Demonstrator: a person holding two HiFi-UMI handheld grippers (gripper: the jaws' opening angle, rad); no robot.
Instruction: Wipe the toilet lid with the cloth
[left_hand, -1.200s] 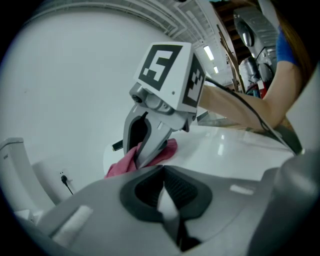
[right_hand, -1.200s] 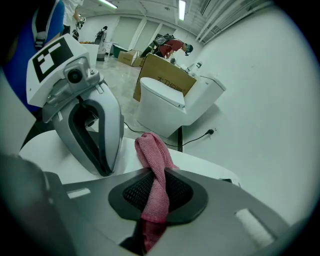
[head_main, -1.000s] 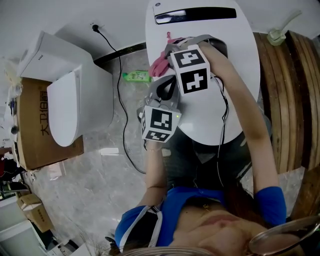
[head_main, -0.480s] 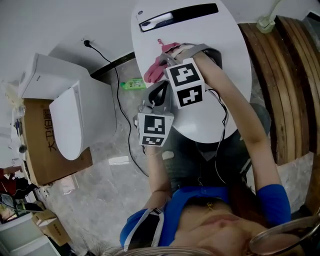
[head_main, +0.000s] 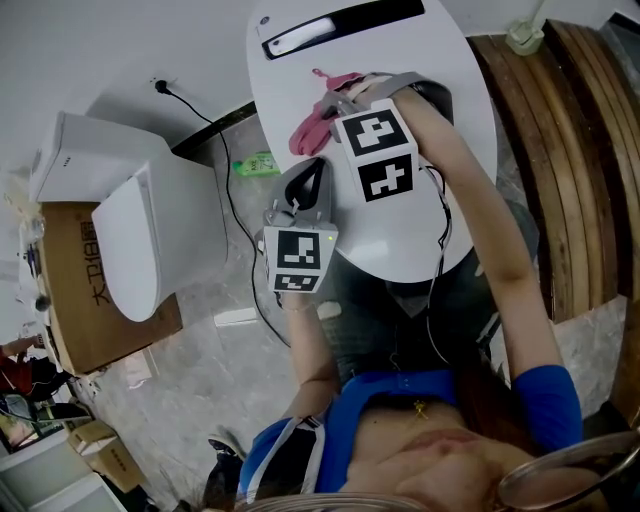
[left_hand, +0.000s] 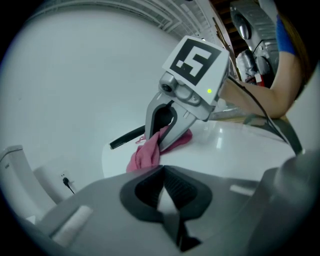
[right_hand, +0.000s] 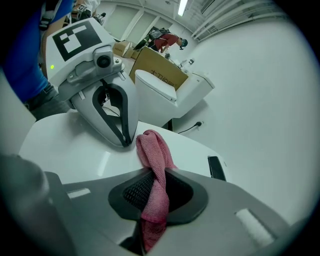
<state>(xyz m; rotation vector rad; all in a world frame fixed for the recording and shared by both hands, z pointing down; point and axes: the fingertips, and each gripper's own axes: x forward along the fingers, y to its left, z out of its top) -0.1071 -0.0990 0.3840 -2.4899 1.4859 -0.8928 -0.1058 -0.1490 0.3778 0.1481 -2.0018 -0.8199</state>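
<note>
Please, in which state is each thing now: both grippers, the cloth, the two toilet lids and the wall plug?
toilet lid: closed.
cloth: bunched, resting on the toilet lid.
right gripper: shut on the cloth.
left gripper: shut, empty.
second toilet's lid: closed.
wall plug: plugged in.

toilet lid (head_main: 285, 85): pink cloth (head_main: 312, 125) on it | floor (head_main: 200, 370): second toilet (head_main: 140, 240), cardboard box (head_main: 80, 290), green bottle (head_main: 258, 165)

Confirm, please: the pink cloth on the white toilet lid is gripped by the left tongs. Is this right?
No. The right tongs grip the pink cloth on the white toilet lid, not the left. The right gripper view shows it pinched between those jaws; the left tongs are shut on nothing.
</note>
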